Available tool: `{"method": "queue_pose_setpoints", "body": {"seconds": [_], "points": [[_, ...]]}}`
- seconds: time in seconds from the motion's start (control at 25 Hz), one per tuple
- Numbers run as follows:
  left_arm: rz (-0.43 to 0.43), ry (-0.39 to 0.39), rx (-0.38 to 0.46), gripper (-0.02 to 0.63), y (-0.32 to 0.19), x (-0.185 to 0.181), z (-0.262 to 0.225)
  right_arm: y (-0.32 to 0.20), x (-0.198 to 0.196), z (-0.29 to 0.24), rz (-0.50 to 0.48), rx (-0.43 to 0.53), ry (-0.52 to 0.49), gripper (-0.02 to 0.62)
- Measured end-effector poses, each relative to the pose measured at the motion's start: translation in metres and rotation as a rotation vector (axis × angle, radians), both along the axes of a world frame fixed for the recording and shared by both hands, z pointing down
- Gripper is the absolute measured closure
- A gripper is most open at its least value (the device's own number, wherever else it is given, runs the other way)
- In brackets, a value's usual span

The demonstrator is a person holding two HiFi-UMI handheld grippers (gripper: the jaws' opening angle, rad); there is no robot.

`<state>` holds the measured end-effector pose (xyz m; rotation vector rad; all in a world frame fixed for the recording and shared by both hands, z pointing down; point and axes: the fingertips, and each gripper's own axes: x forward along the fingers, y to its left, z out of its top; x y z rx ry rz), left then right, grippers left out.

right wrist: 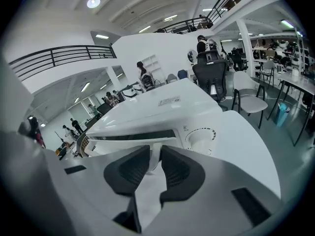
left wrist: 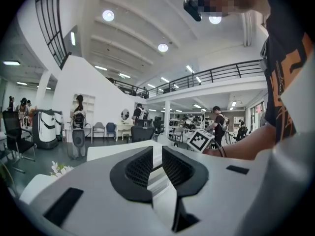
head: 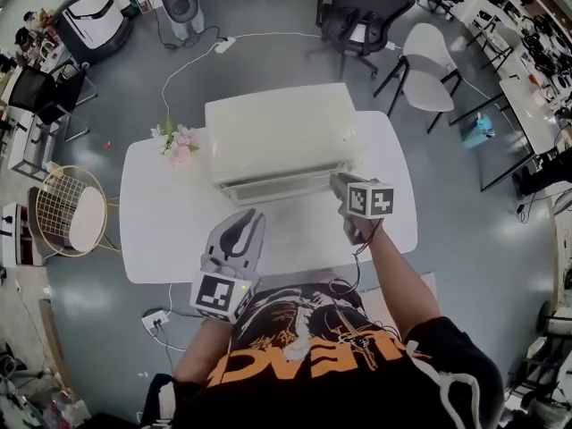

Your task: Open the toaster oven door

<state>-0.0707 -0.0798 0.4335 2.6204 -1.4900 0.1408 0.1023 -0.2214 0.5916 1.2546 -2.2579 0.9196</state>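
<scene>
**Toaster oven** (head: 277,130): white, boxy, at the middle of a white table (head: 152,239). It faces the person, with its door (head: 279,186) shut.

**Handling (judged):**
- The door is rigid and probably drops down on a bottom hinge.
- Take it by the long dark strip along its top edge (right wrist: 130,136), apparently the handle.
- The casing may slide on the smooth tabletop.

**Right gripper** (head: 336,180): jaws a slit apart and empty, just before the front, near the dial (right wrist: 199,139).

**Left gripper** (head: 253,214): jaws likewise narrowly parted and empty, before the front, left of centre.

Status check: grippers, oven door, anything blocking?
Both empty, jaws slightly apart: left gripper, right gripper. Apparently shut: toaster oven door, right gripper close in front of it. Only flowers beside the oven, clear of the approach.
</scene>
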Motion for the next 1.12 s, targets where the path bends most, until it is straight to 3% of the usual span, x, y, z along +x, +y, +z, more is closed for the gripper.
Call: {"method": "queue_pose_setpoints", "body": {"seconds": [0.12, 0.44, 0.64, 0.76, 0.84, 1.0, 1.12], "points": [[0.04, -0.127, -0.063, 0.513, -0.005, 0.002, 0.028, 0.01, 0.003, 0.003, -0.007, -0.001, 0.008, 0.506], [0.121, -0.385, -0.227, 0.494, -0.02, -0.009, 0.089, 0.045, 0.012, 0.02, -0.032, -0.041, -0.007, 0.506], [0.31, -0.597, -0.426, 0.515, -0.011, -0.006, 0.141, 0.063, 0.016, 0.034, -0.056, -0.081, -0.01, 0.505], [0.42, -0.68, -0.494, 0.478, -0.003, -0.001, 0.158, 0.077, 0.018, 0.045, -0.077, -0.103, 0.011, 0.505], [0.493, -0.746, -0.527, 0.415, 0.004, 0.004, 0.173, 0.087, 0.02, 0.053, -0.086, -0.121, 0.02, 0.503], [0.551, -0.912, -0.558, 0.469, 0.01, 0.009, 0.209, 0.1, 0.024, 0.066, -0.093, -0.155, 0.028, 0.502], [0.591, -0.965, -0.599, 0.507, 0.018, 0.012, 0.233, 0.109, 0.025, 0.077, -0.097, -0.178, 0.034, 0.502]]}}
